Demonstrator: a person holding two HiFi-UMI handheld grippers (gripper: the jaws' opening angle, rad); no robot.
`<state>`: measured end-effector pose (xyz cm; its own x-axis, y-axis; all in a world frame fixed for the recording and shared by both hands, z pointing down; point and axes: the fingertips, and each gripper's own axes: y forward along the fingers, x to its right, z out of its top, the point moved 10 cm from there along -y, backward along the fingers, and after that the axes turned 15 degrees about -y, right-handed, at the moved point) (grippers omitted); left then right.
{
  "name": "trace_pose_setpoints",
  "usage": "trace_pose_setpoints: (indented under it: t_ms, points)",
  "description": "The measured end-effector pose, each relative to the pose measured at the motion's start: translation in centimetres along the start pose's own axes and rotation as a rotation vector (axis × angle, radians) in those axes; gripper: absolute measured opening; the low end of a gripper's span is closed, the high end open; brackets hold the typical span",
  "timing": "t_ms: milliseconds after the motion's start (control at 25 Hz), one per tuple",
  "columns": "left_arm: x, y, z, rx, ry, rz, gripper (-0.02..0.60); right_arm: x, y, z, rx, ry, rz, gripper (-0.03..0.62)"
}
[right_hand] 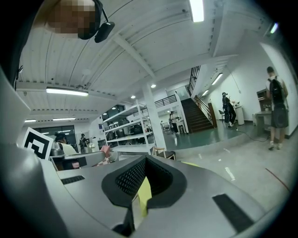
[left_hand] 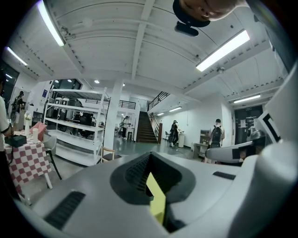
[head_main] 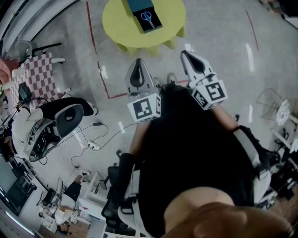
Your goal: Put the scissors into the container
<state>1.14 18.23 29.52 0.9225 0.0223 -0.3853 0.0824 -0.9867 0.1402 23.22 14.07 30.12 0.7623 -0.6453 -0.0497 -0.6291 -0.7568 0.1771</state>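
Note:
Blue-handled scissors (head_main: 147, 17) lie on a black tray (head_main: 155, 23) on a round yellow-green table (head_main: 121, 25) at the top of the head view. A teal box (head_main: 138, 4) sits just behind the tray. My left gripper (head_main: 138, 69) and right gripper (head_main: 194, 59) are held side by side in front of the person, well short of the table, and both point toward it. Each is shut with nothing held. In the left gripper view (left_hand: 155, 188) and the right gripper view (right_hand: 141, 188), only a thin yellow sliver shows between the closed black pads.
Red tape lines (head_main: 99, 69) mark the floor before the table. At the left stand a checked-cloth table (head_main: 39, 74) and a chair (head_main: 65, 118), with cables (head_main: 93, 139) on the floor. Shelving (left_hand: 77, 125), stairs (left_hand: 145, 125) and standing people (right_hand: 278, 109) are farther off.

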Motion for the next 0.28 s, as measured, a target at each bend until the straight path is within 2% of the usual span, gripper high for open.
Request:
trace_pose_setpoints:
  t_ms: [280]
  points:
    - [-0.33,0.17,0.21,0.004,-0.003,-0.003,-0.002,-0.09,0.35,0.53,0.019,-0.011,-0.002,-0.002]
